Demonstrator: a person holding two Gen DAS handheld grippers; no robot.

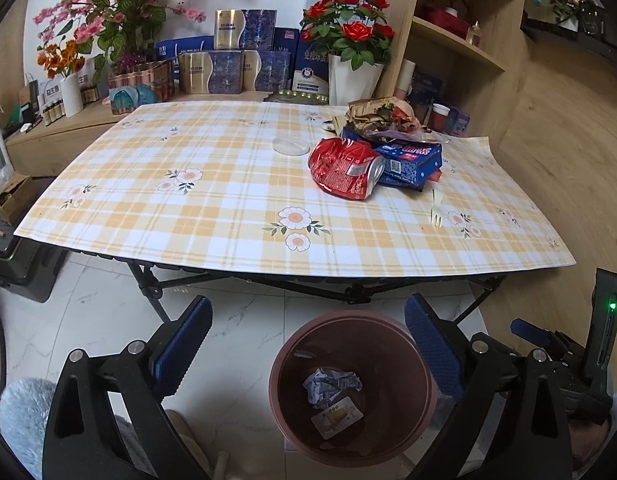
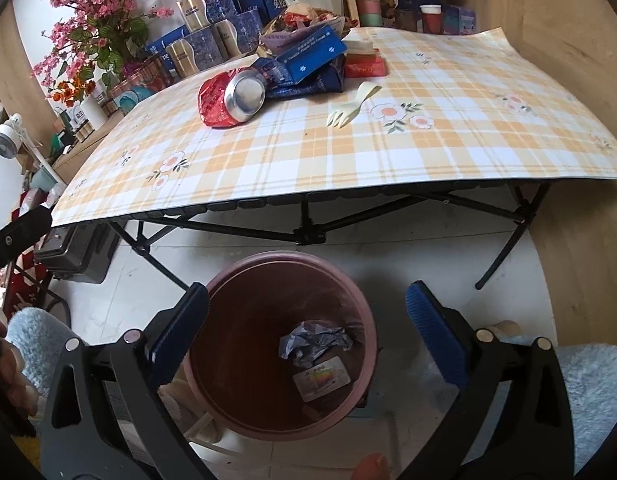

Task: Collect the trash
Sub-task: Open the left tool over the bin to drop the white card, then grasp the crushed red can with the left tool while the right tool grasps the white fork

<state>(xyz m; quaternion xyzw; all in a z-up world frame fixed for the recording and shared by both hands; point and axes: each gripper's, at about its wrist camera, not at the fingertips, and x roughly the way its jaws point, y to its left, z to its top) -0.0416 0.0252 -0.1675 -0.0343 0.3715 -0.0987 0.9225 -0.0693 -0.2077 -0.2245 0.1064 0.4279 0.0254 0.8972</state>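
Left wrist view: left tongs (image 1: 306, 344) stand wide apart, nothing between the pads, poised above the pink bin (image 1: 424, 364) on the floor. Right wrist view: right tongs (image 2: 308, 320) likewise spread and empty over the same bin (image 2: 370, 320).

Bin contents: one crumpled paper wad (image 1: 332, 384) and a small printed card or packet (image 1: 337, 416) at the bottom; otherwise mostly unfilled.

Step, as judged: between a drop and the next pickup.

Remaining trash lies on the plaid surface (image 1: 188, 200), far right side: crushed red can (image 1: 344, 168) touching a blue box (image 1: 412, 162), crumpled wrappers (image 1: 380, 116) behind, a pale plastic fork (image 1: 436, 210) just beside, and a clear round lid (image 1: 288, 145) near the can.

Next move calls for reaching up and forward; the can is nearest and looks easiest to pinch across its dented body.
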